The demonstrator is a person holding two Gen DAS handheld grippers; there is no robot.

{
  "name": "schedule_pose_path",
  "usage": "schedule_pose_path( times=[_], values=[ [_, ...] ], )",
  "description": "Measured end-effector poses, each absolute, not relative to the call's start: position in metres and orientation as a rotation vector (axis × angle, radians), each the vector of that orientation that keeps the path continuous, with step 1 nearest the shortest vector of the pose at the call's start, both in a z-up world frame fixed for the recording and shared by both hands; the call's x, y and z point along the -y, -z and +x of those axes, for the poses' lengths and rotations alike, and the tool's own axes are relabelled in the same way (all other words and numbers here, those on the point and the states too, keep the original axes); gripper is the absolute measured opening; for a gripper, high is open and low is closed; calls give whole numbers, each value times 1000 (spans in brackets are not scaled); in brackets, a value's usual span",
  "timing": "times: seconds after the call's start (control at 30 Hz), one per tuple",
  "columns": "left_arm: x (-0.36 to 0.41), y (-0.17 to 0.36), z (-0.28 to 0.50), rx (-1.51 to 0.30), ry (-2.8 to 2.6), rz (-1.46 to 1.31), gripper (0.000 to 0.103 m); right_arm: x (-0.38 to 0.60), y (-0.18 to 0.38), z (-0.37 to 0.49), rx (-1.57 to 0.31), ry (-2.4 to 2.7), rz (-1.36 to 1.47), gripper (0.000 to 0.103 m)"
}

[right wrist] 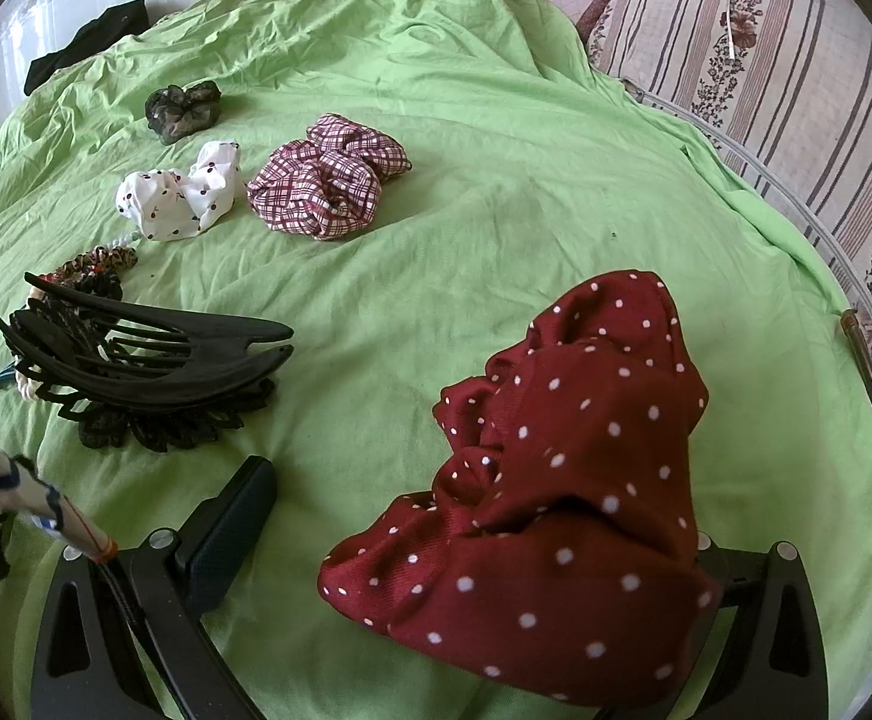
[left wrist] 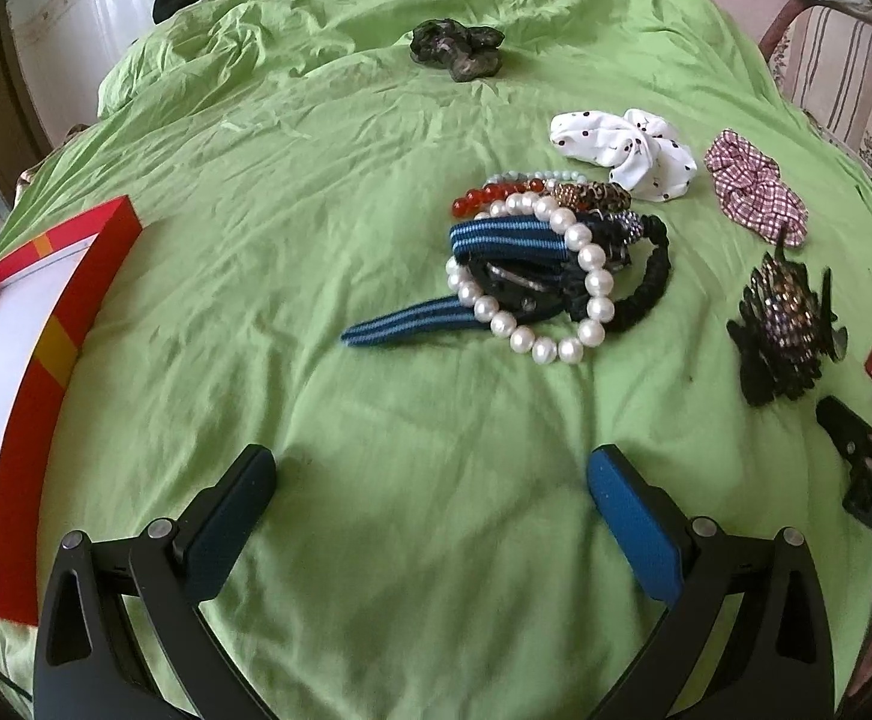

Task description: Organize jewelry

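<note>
Hovering, left gripper (left wrist: 431, 483): fingers spread wide, nothing held, low over green bedsheet (left wrist: 315, 192), short of jewelry pile (left wrist: 556, 264).
Right gripper (right wrist: 478, 516): jaws apart, red polka-dot scrunchie (right wrist: 556, 480) draped over right finger.

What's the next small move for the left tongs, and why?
Probably ease the left tongs forward toward the white pearl bracelet. They are open and empty over bare green bedsheet, and the bracelet lies on top of the tangled pile, the nearest loose piece straight ahead. The red cardboard box sits open to the left, a likely place for it.
</note>
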State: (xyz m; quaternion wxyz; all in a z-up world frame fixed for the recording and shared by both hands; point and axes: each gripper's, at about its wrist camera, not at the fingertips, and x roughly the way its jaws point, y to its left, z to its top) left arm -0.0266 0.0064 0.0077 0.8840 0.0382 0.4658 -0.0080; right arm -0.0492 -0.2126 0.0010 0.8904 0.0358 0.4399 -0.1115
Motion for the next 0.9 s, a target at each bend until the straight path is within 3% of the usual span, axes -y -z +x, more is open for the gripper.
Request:
schedule_pose_path(
  times=[0.33,0.63,0.9],
  values=[
    [-32,-33,-81,-955,-29,29,103,215,-2,-61,-872,197,113,103],
    [-69,-68,-126,-838,-122,-11,103,229,-20,-103,-728,264,210,93],
    [-82,-100,-158,-696,-137,-11,103,203,-44,-142,-610,263,52,93]
  ],
)
